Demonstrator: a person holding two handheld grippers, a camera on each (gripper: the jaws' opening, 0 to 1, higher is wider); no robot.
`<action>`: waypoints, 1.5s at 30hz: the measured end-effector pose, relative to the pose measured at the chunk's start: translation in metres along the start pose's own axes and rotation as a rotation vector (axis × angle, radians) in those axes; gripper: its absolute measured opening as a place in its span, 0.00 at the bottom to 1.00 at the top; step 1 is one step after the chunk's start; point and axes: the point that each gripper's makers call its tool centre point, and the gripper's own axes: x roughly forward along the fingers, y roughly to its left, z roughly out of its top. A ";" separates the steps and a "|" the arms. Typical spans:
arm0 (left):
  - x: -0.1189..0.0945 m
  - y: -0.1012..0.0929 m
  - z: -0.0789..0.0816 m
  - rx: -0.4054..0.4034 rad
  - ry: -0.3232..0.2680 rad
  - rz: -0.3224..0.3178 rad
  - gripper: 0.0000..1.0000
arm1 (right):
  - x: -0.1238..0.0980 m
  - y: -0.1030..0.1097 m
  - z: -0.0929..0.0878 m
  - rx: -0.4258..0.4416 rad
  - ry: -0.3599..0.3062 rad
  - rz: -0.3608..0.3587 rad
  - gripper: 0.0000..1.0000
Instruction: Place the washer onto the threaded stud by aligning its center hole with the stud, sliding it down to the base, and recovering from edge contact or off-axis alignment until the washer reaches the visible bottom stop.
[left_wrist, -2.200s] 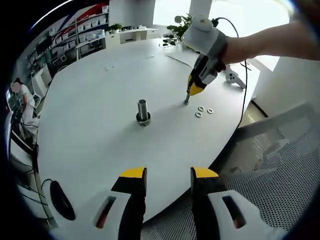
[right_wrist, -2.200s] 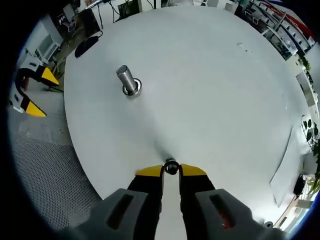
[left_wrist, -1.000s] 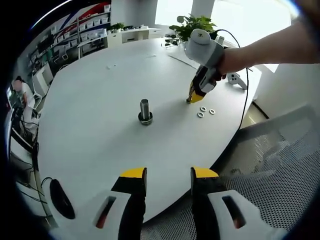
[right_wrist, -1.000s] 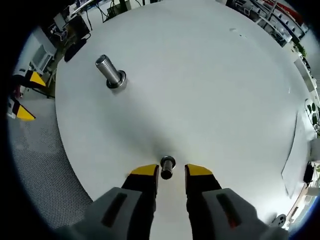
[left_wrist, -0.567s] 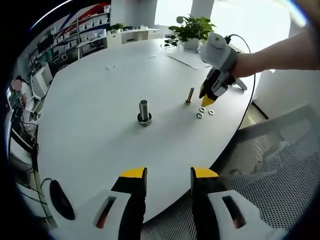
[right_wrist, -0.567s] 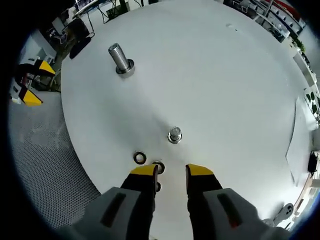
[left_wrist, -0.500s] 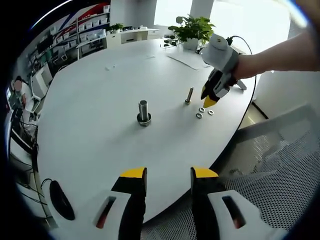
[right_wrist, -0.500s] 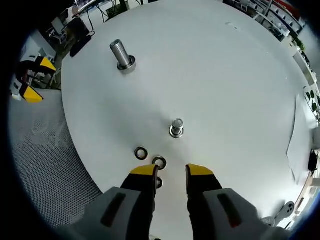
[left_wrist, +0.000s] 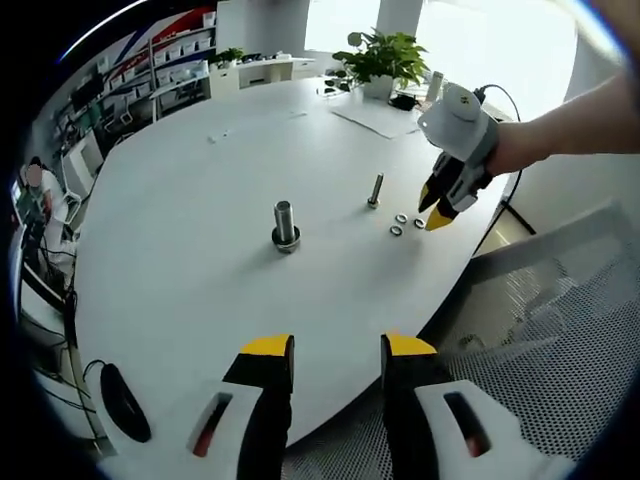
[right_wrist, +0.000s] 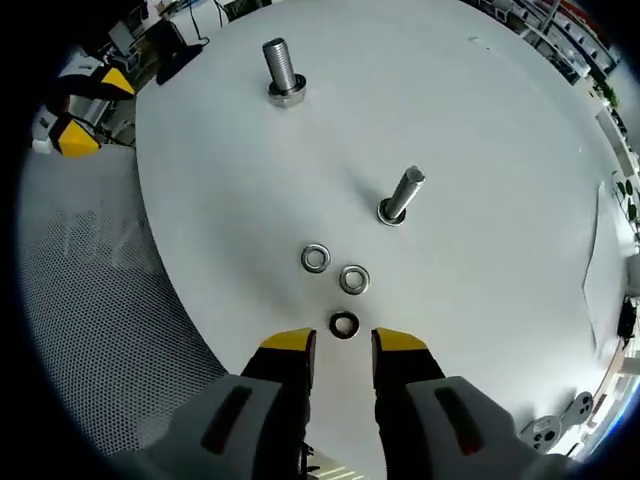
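Two studs stand upright on the white round table (left_wrist: 200, 150) (right_wrist: 470, 110): a thick threaded stud (left_wrist: 285, 224) (right_wrist: 282, 69) and a slim stud (left_wrist: 374, 190) (right_wrist: 400, 197). Three washers lie flat by the slim stud: one washer (right_wrist: 316, 257), a second washer (right_wrist: 353, 279), and a darker third washer (right_wrist: 344, 324) just ahead of my right gripper (right_wrist: 343, 345) (left_wrist: 443, 208), which is open and empty. The washers (left_wrist: 403, 224) lie between the slim stud and that gripper. My left gripper (left_wrist: 337, 350) (right_wrist: 85, 110) hangs open and empty off the table's near edge.
A grey mesh chair seat (left_wrist: 545, 340) (right_wrist: 90, 270) lies beside the table edge. A black oval object (left_wrist: 122, 400) sits at the table's rim. Papers (left_wrist: 375, 115), a plant (left_wrist: 385, 55) and a cable are at the far side.
My right gripper opened, left the slim stud standing on the table, and pulled back until the washers lie just ahead of its tips. The left gripper stayed put.
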 end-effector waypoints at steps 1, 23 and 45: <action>0.000 0.000 0.000 0.000 0.000 0.000 0.33 | 0.001 0.001 -0.001 -0.009 0.005 -0.001 0.24; 0.001 -0.001 -0.002 0.015 0.010 0.001 0.33 | 0.005 0.000 -0.003 -0.027 0.087 -0.029 0.24; 0.000 0.000 -0.001 0.005 0.004 0.004 0.32 | 0.005 -0.002 -0.003 0.055 0.138 -0.052 0.22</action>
